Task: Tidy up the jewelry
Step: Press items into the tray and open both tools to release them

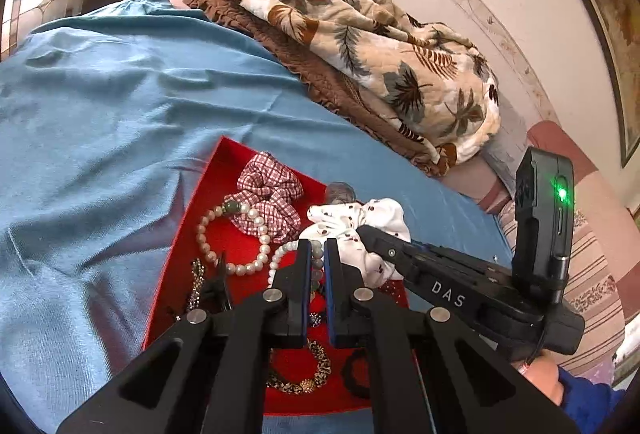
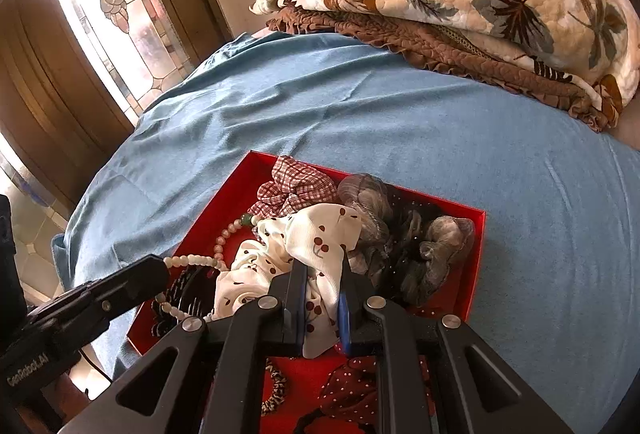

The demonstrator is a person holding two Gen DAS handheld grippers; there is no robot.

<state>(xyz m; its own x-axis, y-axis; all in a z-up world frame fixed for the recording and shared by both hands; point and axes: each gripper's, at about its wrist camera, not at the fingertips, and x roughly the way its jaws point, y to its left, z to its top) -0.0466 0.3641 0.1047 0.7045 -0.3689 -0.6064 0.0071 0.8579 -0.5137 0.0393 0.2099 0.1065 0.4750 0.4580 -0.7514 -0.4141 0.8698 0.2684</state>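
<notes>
Red tray [image 2: 478, 234] sits on blue bedsheet [image 2: 360, 113], crowded with jewelry. At six o'clock in its own view, the right gripper [image 2: 323, 266] pinches the white cherry scrunchie [image 2: 316, 234]. The left gripper [image 1: 318, 248] has narrow jaws clamped on a pearl bracelet [image 1: 280, 254], another pearl bracelet [image 1: 224, 234] at ten o'clock.

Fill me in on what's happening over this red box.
A person holds a gripper in each hand over an open red box of jewelry and hair ties on a blue bedsheet. The right gripper is shut on a white cherry-print scrunchie. The left gripper is shut on a pearl bracelet that hangs from its tip. A second pearl bracelet and a red checked scrunchie lie in the box.
</notes>
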